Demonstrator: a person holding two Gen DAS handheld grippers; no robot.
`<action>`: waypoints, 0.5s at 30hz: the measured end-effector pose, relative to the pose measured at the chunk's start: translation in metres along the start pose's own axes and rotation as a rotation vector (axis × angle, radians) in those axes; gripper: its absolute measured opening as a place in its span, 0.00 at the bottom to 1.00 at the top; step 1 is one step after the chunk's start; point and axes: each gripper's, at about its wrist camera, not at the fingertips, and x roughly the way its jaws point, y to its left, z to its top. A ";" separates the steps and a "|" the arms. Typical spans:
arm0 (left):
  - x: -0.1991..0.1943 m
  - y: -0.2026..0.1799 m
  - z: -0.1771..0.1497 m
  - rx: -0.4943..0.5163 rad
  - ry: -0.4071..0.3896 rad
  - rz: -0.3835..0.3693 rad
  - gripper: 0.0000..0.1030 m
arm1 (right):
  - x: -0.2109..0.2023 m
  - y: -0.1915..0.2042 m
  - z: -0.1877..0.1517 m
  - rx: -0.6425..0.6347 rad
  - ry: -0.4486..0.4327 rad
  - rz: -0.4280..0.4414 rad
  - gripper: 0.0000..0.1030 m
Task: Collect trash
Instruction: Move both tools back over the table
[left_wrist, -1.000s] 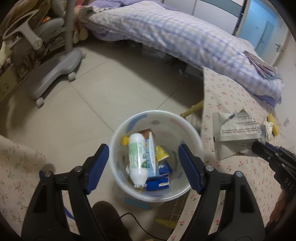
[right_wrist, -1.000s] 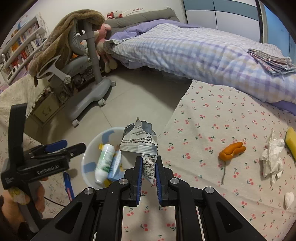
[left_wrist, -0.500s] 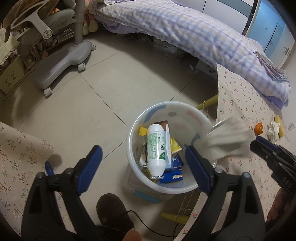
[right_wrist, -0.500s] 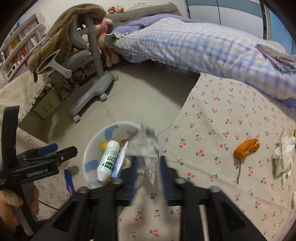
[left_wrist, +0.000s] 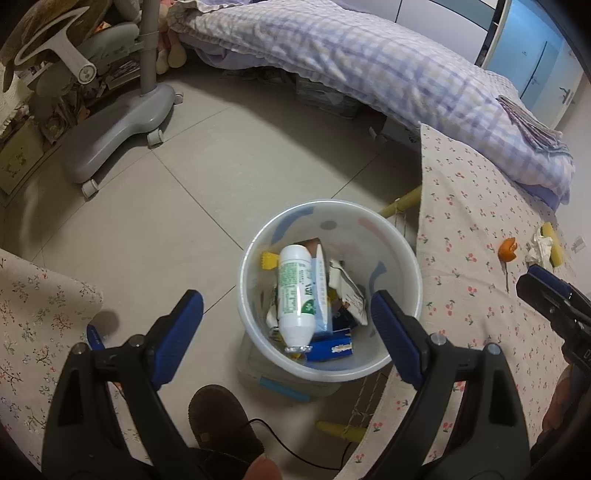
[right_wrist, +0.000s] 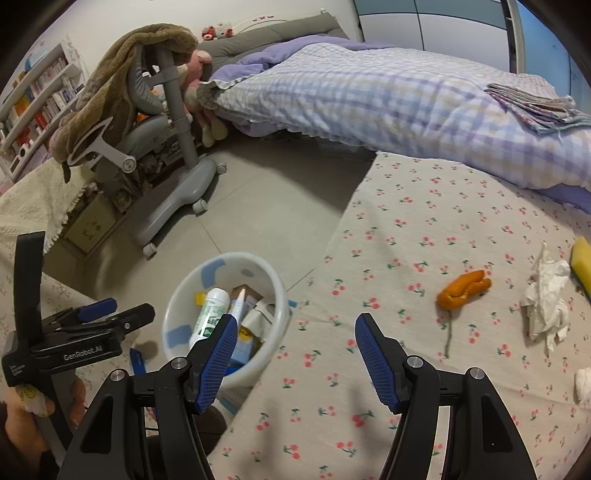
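We hold the left gripper (left_wrist: 286, 314) over the white bin (left_wrist: 402, 243), its jaws spread wide and gripping nothing. The bin stands on the tiled floor (left_wrist: 184, 206), just beside the edge of the cherry-print cloth (left_wrist: 472, 258). Inside it a white bottle with a green label (left_wrist: 293, 291) lies on top, neck toward us. Next to it a pale blue carton (left_wrist: 320, 291) stands on edge, and on its other side lies a crumpled grey-white wrapper (left_wrist: 347, 291). A dark blue box (left_wrist: 332, 349) and a small yellow piece (left_wrist: 268, 260) sit lower down; what lies beneath the bottle is too shadowed for us to tell.

Our right gripper (right_wrist: 295, 343) hangs above the cloth's edge, beside the bin, jaws wide apart and carrying nothing. Still on the cloth are an orange peel (right_wrist: 463, 291), a crumpled tissue (right_wrist: 545, 299) and a yellow object (right_wrist: 581, 258) at the frame's edge.
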 end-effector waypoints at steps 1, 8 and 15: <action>-0.001 -0.002 0.000 0.003 -0.001 -0.002 0.89 | -0.002 -0.003 0.000 0.002 -0.001 -0.004 0.66; -0.003 -0.018 -0.001 0.022 -0.003 -0.020 0.90 | -0.018 -0.023 -0.006 0.018 -0.010 -0.037 0.66; -0.005 -0.041 -0.001 0.049 -0.004 -0.043 0.90 | -0.030 -0.050 -0.013 0.048 -0.007 -0.086 0.67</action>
